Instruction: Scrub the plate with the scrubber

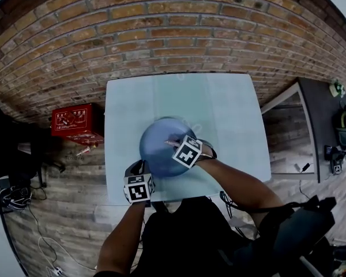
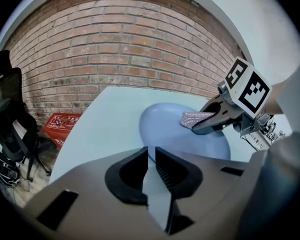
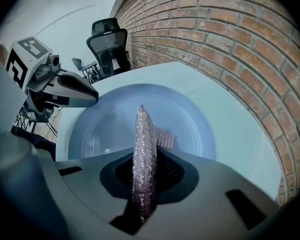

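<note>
A round blue plate point(image 1: 157, 133) lies on the pale table point(image 1: 230, 114); it also shows in the left gripper view point(image 2: 165, 126) and the right gripper view point(image 3: 185, 121). My left gripper point(image 1: 143, 166) point(image 2: 151, 156) is shut on the plate's near-left rim, and its tip point(image 3: 90, 97) shows over that rim. My right gripper point(image 1: 172, 143) point(image 3: 146, 156) is shut on a silvery mesh scrubber point(image 3: 141, 139), which stands upright between the jaws. The scrubber point(image 2: 195, 118) hangs low over the plate's inner surface, right of centre; whether it touches I cannot tell.
A red box point(image 1: 76, 122) sits on the floor left of the table. A black office chair point(image 2: 7, 119) point(image 3: 109, 40) stands by the brick wall point(image 1: 161, 33). A dark desk point(image 1: 320, 117) and cables lie to the right. Bare table surrounds the plate.
</note>
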Available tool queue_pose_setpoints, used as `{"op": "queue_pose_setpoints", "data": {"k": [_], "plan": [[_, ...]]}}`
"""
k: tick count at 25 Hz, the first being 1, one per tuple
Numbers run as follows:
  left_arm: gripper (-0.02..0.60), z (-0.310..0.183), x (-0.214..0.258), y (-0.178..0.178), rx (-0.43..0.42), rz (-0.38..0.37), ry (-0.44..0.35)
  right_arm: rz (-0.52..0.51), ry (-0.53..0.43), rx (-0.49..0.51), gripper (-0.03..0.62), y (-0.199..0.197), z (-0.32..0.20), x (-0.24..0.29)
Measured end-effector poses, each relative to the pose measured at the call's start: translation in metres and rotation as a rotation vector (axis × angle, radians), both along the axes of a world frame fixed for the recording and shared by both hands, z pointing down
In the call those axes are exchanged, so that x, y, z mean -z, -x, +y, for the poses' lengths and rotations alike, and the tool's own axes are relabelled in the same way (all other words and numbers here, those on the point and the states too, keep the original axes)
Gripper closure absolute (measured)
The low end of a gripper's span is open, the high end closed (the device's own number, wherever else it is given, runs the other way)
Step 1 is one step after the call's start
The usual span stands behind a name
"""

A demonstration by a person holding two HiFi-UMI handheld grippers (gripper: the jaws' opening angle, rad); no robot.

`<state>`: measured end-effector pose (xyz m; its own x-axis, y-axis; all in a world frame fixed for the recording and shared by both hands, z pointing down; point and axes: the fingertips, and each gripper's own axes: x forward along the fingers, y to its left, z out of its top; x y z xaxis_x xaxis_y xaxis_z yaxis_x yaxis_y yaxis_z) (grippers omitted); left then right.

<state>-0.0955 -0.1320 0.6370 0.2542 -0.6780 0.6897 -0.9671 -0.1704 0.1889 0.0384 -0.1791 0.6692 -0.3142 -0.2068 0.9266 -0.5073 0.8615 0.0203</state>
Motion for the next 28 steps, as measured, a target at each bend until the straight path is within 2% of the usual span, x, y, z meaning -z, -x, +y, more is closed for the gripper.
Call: {"op": "queue_pose_setpoints", "data": {"k": [6,10,19,28], "plan": [[0.528,0.000,0.001,0.001,-0.007,0.014,-0.018,-0.016,0.048,-0.029,0.534,0.005,0.020,-0.001],[0.528,-0.001,0.002,-0.001,-0.024,0.032,-0.022,-0.024,0.043,-0.035,0.534,0.009,0.029,0.000],[0.528,-0.001,0.002,-0.001,-0.049,0.043,-0.024,-0.066,0.098,-0.052,0.534,0.035,0.053,-0.001],[0.529,0.003,0.005,-0.003,-0.125,0.105,-0.030,-0.100,0.110,-0.057,0.534,0.060,0.062,-0.001]]}}
